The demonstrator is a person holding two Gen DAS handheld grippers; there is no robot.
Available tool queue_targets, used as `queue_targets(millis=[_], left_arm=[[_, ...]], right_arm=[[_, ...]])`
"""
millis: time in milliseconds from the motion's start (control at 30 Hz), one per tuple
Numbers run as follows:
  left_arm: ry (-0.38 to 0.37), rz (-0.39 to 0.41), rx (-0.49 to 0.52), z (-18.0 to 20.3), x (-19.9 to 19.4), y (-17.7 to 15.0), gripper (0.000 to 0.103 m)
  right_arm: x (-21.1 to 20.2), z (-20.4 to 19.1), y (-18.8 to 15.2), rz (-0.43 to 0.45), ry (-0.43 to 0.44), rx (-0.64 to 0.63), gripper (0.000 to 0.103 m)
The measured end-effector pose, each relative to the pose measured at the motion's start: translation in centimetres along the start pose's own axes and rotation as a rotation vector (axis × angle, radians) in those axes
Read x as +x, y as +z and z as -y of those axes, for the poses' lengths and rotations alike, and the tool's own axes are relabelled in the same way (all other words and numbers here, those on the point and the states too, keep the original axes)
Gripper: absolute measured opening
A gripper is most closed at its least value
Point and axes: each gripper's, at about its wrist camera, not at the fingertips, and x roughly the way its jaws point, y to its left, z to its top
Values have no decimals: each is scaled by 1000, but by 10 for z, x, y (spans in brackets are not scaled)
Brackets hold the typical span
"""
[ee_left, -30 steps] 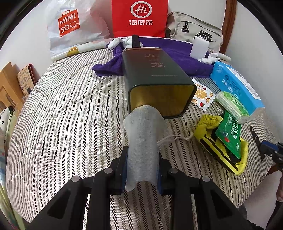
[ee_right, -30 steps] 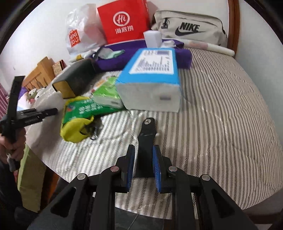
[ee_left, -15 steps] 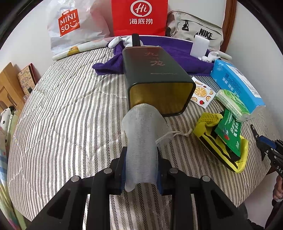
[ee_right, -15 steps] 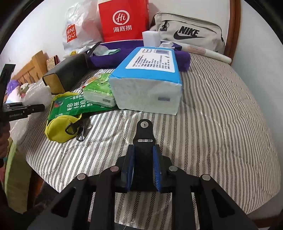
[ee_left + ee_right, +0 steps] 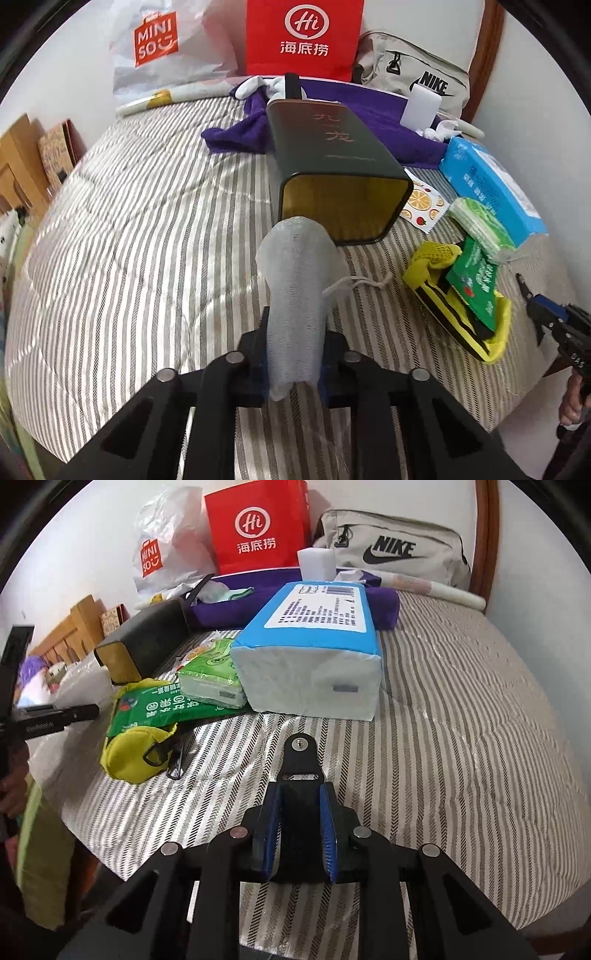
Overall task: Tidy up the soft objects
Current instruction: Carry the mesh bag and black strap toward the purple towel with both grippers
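From the left wrist camera, the left gripper [image 5: 294, 354] is clenched on a white mesh pouch [image 5: 297, 291], which stands up between its blue pads and leans toward the dark box [image 5: 332, 162]. The pouch's rounded top sits just in front of the box's open gold-lined mouth, and its drawstring [image 5: 360, 283] trails onto the striped bedspread [image 5: 147, 240] beside that mouth. The box lies on its side in the middle of the bed. To the right of the box lie a fruit-print sachet [image 5: 424, 201], a green tissue pack [image 5: 480, 225], a blue tissue pack [image 5: 487, 184], and a green packet [image 5: 476, 284] resting on a yellow pouch [image 5: 458, 295]. Behind the box is a purple cloth [image 5: 369, 110], then a red bag [image 5: 304, 37], a Miniso bag [image 5: 159, 40] and a Nike bag [image 5: 417, 77].

From the right wrist camera, the right gripper [image 5: 298, 834] grasps a black strap piece [image 5: 301, 771] between its blue pads, above the bedspread [image 5: 461, 738]. Beyond it sits the blue tissue pack [image 5: 317, 657], with the green tissue pack [image 5: 210, 679] touching its left side, and the green packet [image 5: 155, 709] over the yellow pouch [image 5: 129, 753] further left of it. The dark box [image 5: 144, 642] lies behind those.
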Motion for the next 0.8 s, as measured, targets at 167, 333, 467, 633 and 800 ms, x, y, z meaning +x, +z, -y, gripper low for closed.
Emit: queue_targets(millis=[167, 333, 467, 633, 800], left_arm=[[-8, 9, -21, -6, -9, -5, 14], [-23, 22, -37, -9, -20, -4, 14], [-30, 44, -38, -10, -34, 0, 14], [-30, 77, -24, -6, -54, 9, 14], [-66, 95, -28, -4, -69, 22, 14]], right_arm=[[-14, -2, 1, 16, 7, 10, 21], [-31, -8, 7, 50, 9, -7, 21], [-44, -13, 15, 79, 18, -18, 21], [-58, -19, 29, 112, 29, -32, 21], [-67, -23, 48, 147, 47, -38, 21]])
